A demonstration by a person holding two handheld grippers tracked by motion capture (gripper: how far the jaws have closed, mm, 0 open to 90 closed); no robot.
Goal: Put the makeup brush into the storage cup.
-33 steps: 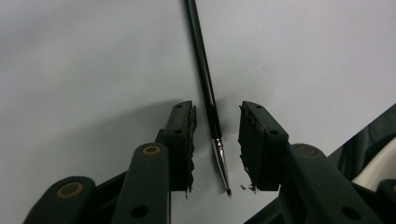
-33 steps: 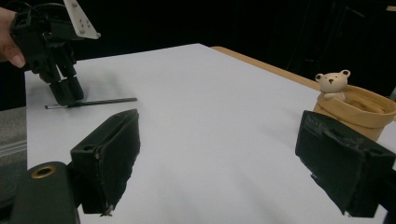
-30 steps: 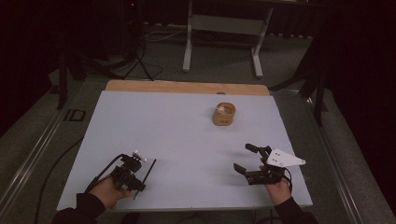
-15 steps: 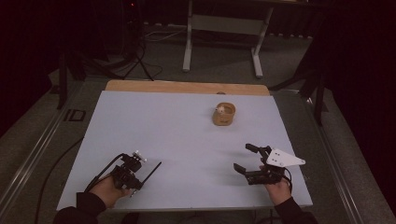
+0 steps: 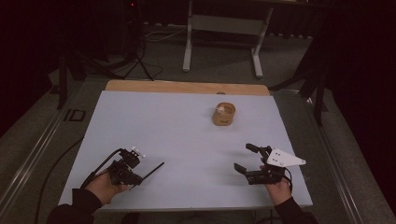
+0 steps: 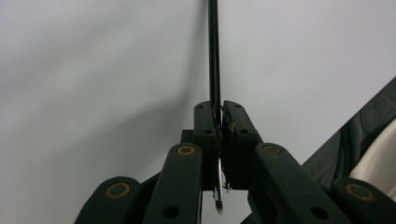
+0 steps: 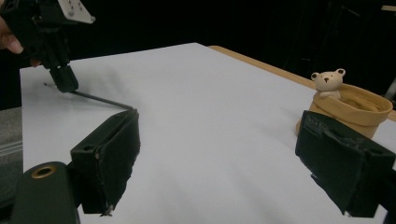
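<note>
Black thin rod [image 5: 152, 171] pinched in left gripper [image 5: 132, 173], jaws closed tight on it, rod sticking out toward table centre, low over white tabletop [image 5: 177, 126]. Left gripper at near left edge. Right gripper [image 5: 249, 160] at near right, jaws spread wide, holding nothing, resting low over tabletop. Tan cup-like holder [image 5: 224, 115] with small bear figure [image 7: 327, 83] on rim, far right of centre, well apart from both grippers.

Risks, as judgement: rod gripped near one end only, so could pivot or slip out if tip catches tabletop; long overhang could sweep into holder and tip it if swung that way; light holder likely to slide on a nudge.

No brand, label or readable writing on anything.
</note>
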